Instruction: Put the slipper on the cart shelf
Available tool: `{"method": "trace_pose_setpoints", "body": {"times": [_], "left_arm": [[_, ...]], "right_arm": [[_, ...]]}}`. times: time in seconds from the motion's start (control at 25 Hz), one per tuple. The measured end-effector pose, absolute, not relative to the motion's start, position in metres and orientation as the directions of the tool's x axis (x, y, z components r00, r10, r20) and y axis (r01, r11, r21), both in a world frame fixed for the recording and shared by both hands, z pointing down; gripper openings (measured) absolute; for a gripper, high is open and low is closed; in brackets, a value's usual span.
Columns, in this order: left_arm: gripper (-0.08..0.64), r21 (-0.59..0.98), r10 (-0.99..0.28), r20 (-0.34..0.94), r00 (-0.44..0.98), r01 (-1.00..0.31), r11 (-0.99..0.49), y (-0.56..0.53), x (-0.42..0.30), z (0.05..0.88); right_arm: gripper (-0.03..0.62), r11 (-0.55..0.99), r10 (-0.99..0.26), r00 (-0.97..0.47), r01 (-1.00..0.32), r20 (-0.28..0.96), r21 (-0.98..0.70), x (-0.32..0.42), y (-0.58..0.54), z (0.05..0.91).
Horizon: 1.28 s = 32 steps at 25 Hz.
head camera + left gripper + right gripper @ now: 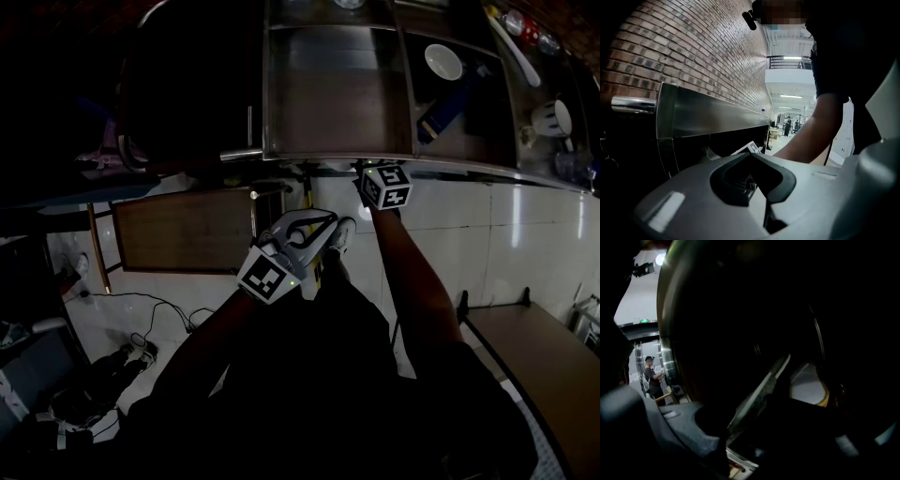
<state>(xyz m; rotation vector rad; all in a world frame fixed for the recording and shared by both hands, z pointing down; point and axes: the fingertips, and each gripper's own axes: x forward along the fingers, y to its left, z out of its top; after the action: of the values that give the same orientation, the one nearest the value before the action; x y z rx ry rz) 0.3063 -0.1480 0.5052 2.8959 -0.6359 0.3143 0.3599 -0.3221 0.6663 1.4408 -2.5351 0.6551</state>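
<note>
The slipper (761,392) shows only in the right gripper view, as a thin grey sole edge slanting up inside the dark cart shelf. My right gripper (759,420) has its jaws wide apart around the slipper, which leans by the left jaw; the pads do not squeeze it. In the head view only its marker cube (384,186) shows, at the rim of the steel cart (337,155), with the jaws hidden under the top shelf. My left gripper (339,228) hangs in front of the cart, shut and empty; its grey jaws (751,154) meet below the cart's steel edge (712,117).
The cart's top tray holds a white bowl (442,62), a cup (553,117) and bottles. A brown board (183,232) stands at the left, with cables (141,337) on the tiled floor. A table (534,347) is at the right. A brick wall (693,51) lies beyond the cart.
</note>
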Motion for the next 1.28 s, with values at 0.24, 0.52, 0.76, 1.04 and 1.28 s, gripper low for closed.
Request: {"method": "trace_pose_setpoints", "body": {"times": [0.24, 0.52, 0.76, 1.04, 1.28], "left_arm": [[0.002, 0.116, -0.398, 0.237, 0.886, -0.432, -0.894, -0.147, 0.306, 0.507], [0.002, 0.112, -0.406, 0.228, 0.885, -0.438, -0.892, -0.148, 0.302, 0.502], [0.002, 0.116, -0.408, 0.215, 0.887, -0.438, -0.891, -0.148, 0.290, 0.495], [0.002, 0.049, -0.419, 0.196, 0.887, -0.435, -0.899, -0.144, 0.263, 0.488], [0.002, 0.073, -0.447, 0.162, 0.880, -0.463, -0.884, -0.132, 0.223, 0.477]], "right_arm": [[0.317, 0.396, -0.828, -0.404, -0.912, 0.388, -0.103, 0.379, -0.327, 0.666], [0.331, 0.420, -0.809, -0.432, -0.899, 0.399, -0.122, 0.379, -0.313, 0.660], [0.330, 0.452, -0.787, -0.472, -0.879, 0.398, -0.151, 0.370, -0.271, 0.643], [0.330, 0.529, -0.774, -0.538, -0.839, 0.335, -0.127, 0.331, -0.214, 0.591], [0.313, 0.612, -0.743, -0.618, -0.783, 0.258, -0.112, 0.283, -0.170, 0.531]]}}
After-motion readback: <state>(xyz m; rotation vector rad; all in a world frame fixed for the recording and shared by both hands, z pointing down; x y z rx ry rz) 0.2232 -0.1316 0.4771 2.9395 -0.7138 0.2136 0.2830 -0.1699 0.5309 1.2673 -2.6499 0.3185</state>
